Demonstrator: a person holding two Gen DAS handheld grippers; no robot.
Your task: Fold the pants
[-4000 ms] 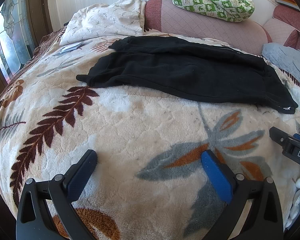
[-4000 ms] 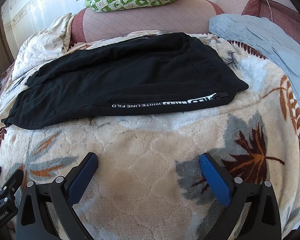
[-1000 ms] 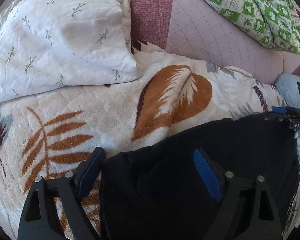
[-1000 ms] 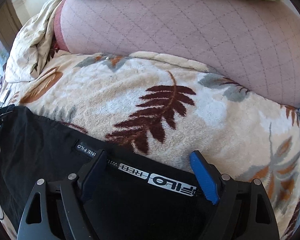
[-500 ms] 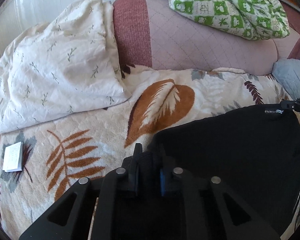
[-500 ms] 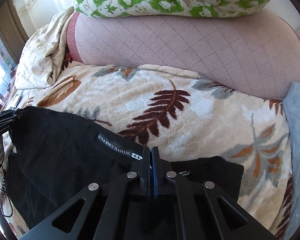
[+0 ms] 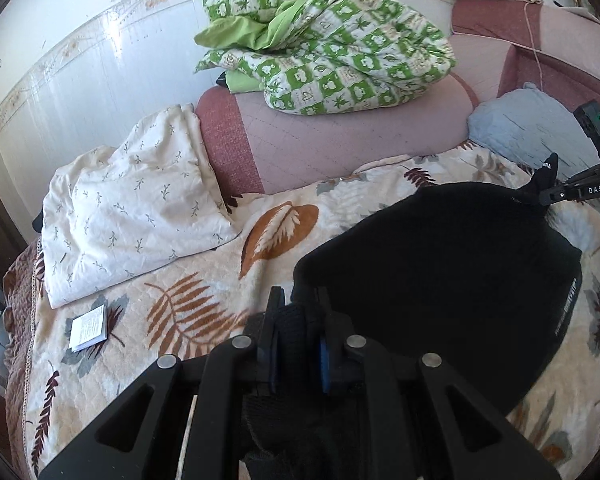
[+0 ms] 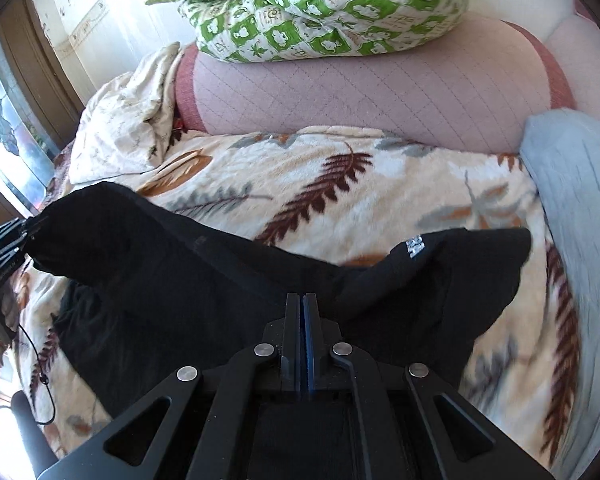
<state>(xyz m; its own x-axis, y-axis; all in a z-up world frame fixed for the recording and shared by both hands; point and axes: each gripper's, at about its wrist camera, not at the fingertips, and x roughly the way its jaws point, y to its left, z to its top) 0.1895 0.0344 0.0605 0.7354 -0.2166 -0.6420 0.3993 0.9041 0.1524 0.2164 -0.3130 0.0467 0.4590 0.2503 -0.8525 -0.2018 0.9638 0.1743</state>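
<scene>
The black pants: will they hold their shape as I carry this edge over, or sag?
The black pants will probably sag: the cloth droops between the left hand-held gripper and the right hand-held gripper. They seem light. The plush blanket may drag them.

The pants [image 7: 452,264] are black, soft fabric with white lettering along one edge. Their far edge is raised off the bed [image 7: 204,280] at two pinched corners, and the cloth sags between them. The near part lies on the leaf-patterned blanket. A corner bearing a white logo curls over in the right wrist view.
</scene>
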